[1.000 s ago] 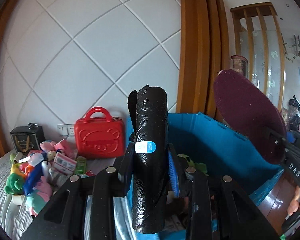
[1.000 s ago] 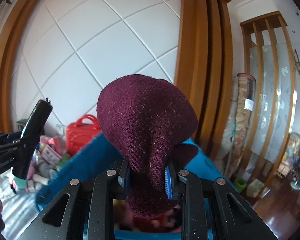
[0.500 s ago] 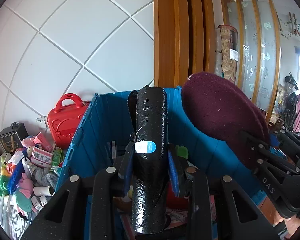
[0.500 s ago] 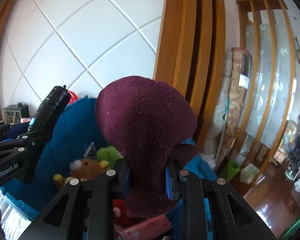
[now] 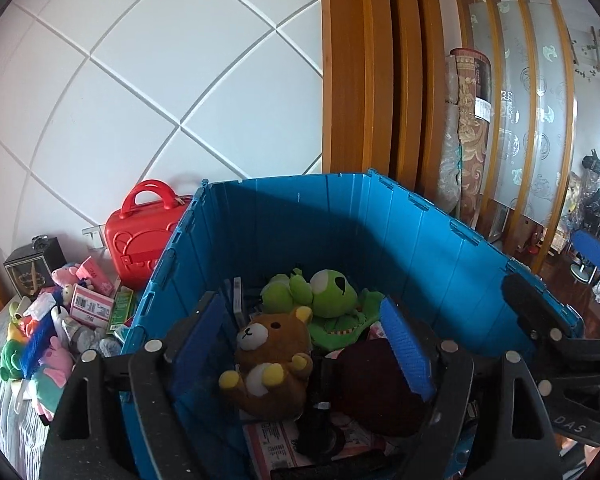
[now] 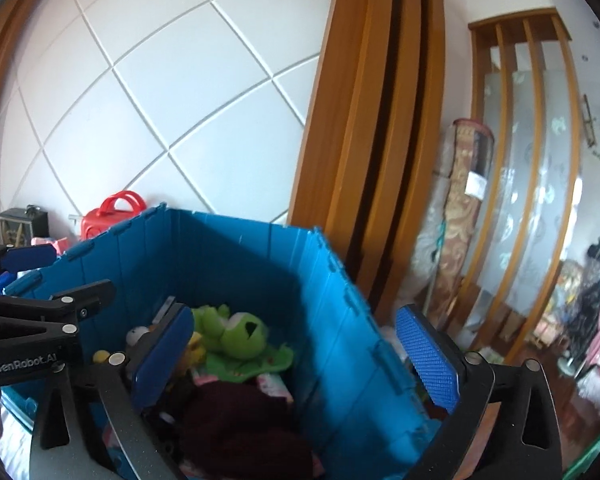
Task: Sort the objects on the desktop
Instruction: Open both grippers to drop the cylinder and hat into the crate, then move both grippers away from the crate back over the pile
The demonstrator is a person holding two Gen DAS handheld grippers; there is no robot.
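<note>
Both grippers hang over an open blue crate (image 5: 420,236) (image 6: 228,264). My left gripper (image 5: 304,344) is open and empty; a black roll (image 5: 320,420) lies in the crate below it. My right gripper (image 6: 296,356) is open and empty; a maroon knit hat (image 6: 240,420) (image 5: 376,388) lies in the crate below it. The crate also holds a brown bear plush (image 5: 272,360) and a green frog plush (image 5: 328,296) (image 6: 236,332).
Left of the crate, a red toy case (image 5: 140,236) stands by the wall. A black box (image 5: 32,268), small cartons (image 5: 92,304) and plush toys (image 5: 52,356) lie on the grey surface. A wooden frame (image 5: 364,68) and a rolled carpet (image 5: 468,132) stand behind.
Both grippers opened over the crate. The black roll left my left gripper and the maroon hat left my right gripper; both now lie inside the crate.
</note>
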